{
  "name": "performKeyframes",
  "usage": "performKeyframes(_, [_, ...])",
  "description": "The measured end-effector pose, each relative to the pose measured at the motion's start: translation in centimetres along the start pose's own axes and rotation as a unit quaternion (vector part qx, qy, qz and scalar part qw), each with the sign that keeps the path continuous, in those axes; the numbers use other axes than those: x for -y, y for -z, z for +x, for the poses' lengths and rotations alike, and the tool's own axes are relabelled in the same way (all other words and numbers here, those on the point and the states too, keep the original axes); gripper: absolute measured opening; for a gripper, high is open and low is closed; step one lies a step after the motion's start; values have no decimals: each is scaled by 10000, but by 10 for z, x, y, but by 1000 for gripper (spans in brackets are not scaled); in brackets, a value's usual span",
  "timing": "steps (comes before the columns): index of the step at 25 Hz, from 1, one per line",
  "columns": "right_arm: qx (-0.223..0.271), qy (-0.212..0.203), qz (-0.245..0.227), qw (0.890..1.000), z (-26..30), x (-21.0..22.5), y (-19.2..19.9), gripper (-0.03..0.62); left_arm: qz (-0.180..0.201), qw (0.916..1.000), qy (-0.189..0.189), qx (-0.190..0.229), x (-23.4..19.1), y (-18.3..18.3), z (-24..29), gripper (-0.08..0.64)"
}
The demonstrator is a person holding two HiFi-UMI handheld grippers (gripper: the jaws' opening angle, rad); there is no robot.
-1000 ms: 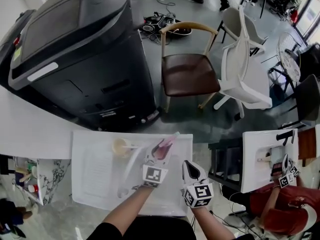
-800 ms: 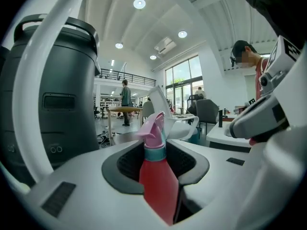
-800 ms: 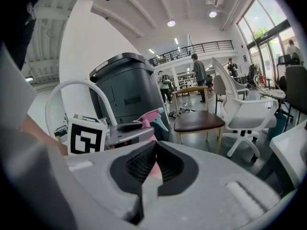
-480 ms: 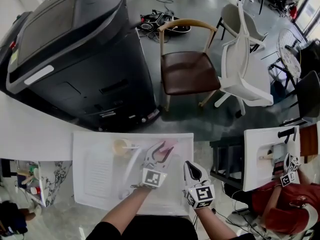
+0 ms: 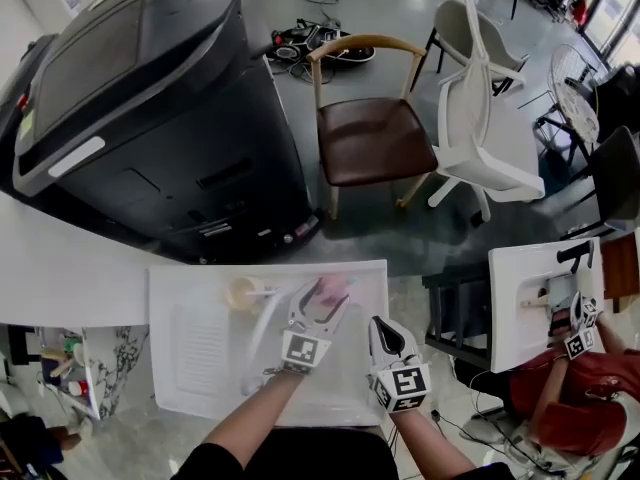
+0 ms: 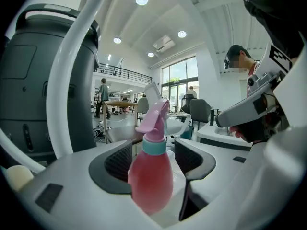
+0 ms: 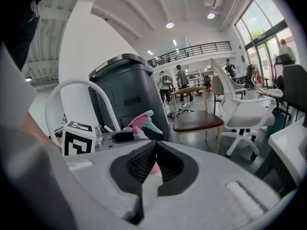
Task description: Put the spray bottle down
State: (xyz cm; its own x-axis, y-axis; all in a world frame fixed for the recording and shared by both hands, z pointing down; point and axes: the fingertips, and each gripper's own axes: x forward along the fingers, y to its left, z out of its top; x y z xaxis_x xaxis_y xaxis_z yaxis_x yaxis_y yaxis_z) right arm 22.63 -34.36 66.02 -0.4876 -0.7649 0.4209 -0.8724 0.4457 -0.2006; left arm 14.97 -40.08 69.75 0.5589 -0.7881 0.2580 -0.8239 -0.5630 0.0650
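Spray bottle (image 6: 149, 176): pink see-thru body, teal collar, pink trigger head; upright on white table (image 5: 200, 368), nr far edge.

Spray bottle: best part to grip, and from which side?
Probably the rounded pink body of the spray bottle, just below the teal collar, coming in level from the person's side. It stands upright and its spray head points away, so that side is free.
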Motion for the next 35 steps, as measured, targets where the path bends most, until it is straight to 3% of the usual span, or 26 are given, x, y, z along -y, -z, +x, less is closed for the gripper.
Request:
performKeyframes(5, [24,213,44,9998,-15,5,1,-2,185,9996,-3,-195,1,13,-9,303])
performKeyframes(10, [88,455,89,9989,-36,-1,5,-2,-133,9998,95,-103,12,20,-27,308])
performKeyframes(16, [313,884,439,9946,-71,-27,3,-2,-616,9975,207,281,37,-4,-80,308])
performKeyframes(19, [641,1211,371,9899,-94,-46,-7,-2,-741,9951,416,500,61,-37,-115,308])
performKeyframes(24, [767,1318,293,9879,-132,-104,-3,-2,-636,9919,847,700,91,-62,-186,308])
performKeyframes(28, [758,1237,288,9890,-158,-158,10,-2,-276,9934,1018,452,99,-47,-246,308])
performKeyframes(35, [744,1034,347,9912,-197,-248,34,-2,-123,9948,917,418,84,-56,-356,308])
